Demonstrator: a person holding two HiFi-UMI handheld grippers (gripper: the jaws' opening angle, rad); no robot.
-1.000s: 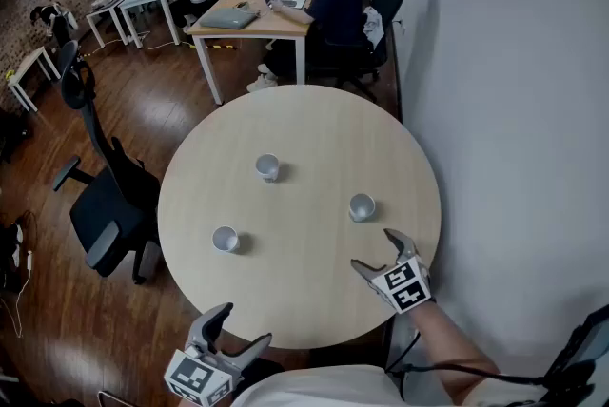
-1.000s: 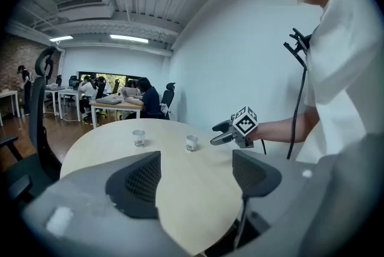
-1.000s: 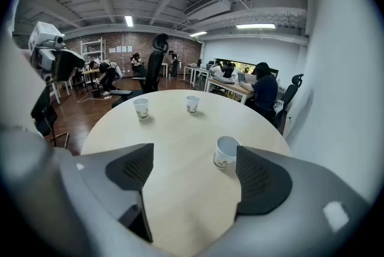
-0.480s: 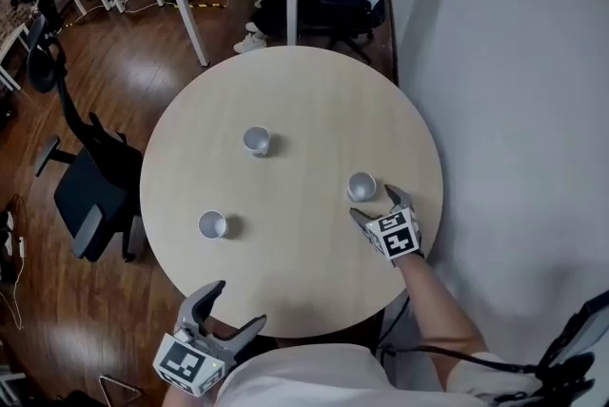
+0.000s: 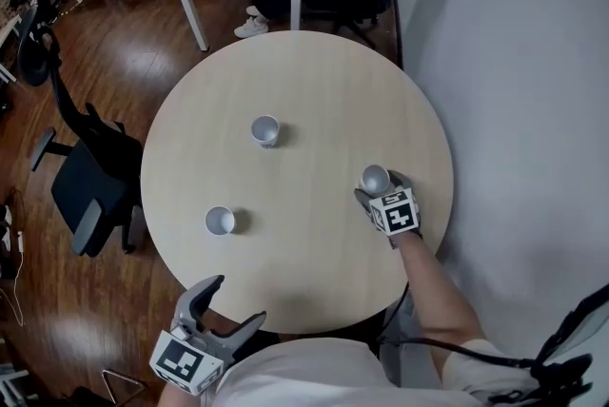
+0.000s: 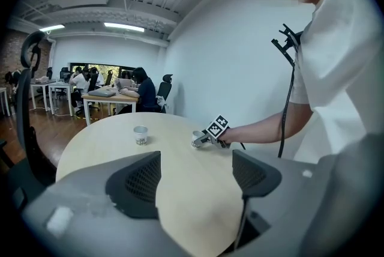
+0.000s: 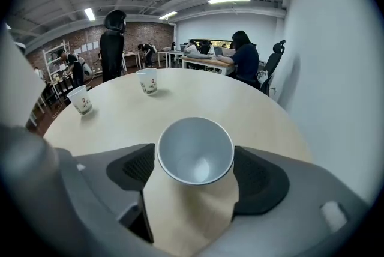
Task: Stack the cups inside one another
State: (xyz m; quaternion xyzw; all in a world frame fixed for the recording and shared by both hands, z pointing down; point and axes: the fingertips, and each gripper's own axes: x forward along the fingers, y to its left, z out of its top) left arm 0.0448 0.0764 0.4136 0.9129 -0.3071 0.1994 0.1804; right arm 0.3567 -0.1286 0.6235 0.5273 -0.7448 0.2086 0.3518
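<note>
1 cup is straddled, ready for lifting, by the open-jawed right hand-held gripper; the left hand-held gripper is held open and empty.

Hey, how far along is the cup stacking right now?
Done: nothing. Three cups stand apart on the table: the middle cup, the left cup and the right cup. In hand: the right tool has open jaws either side of the right cup. Left: grip it and nest all three. The left tool hangs open, empty.
</note>
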